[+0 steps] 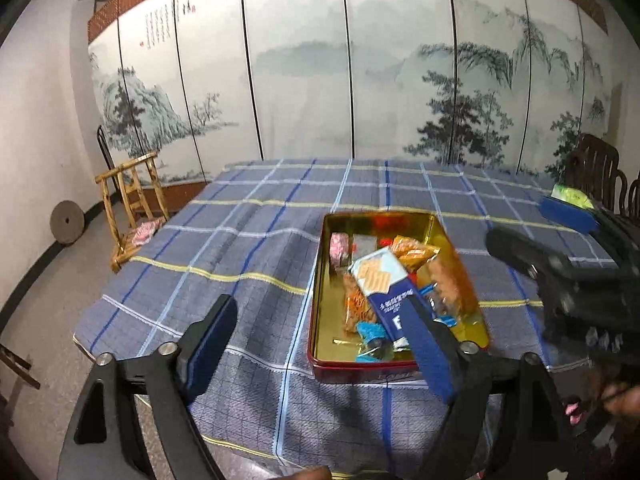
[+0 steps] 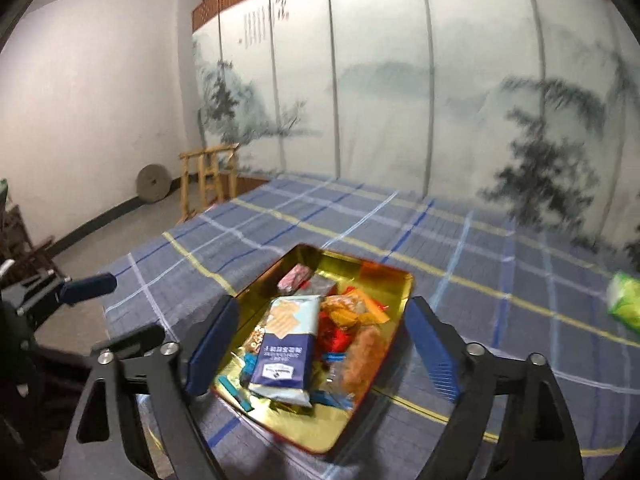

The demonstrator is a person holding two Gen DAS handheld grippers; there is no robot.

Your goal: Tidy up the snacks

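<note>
A red tin with a gold inside (image 1: 322, 280) (image 2: 368, 404) sits on the blue plaid tablecloth. It holds several snacks; on top lies a blue and white cracker pack (image 1: 382, 284) (image 2: 286, 344), with orange packets (image 1: 412, 252) (image 2: 352, 312) and a pink sweet (image 1: 340, 246) (image 2: 294, 276) beside it. My left gripper (image 1: 322, 346) is open and empty above the tin's near left edge. My right gripper (image 2: 322, 350) is open and empty, its fingers either side of the tin above it. A green packet (image 2: 624, 306) (image 1: 572, 196) lies on the cloth far right.
The tablecloth (image 1: 224, 248) (image 2: 500, 264) covers a large table in front of a painted folding screen. A bamboo chair (image 1: 132, 200) (image 2: 208, 176) stands off the table's far left corner, with a round millstone (image 1: 67, 222) against the wall. Dark wooden chairs (image 1: 596, 172) stand at right.
</note>
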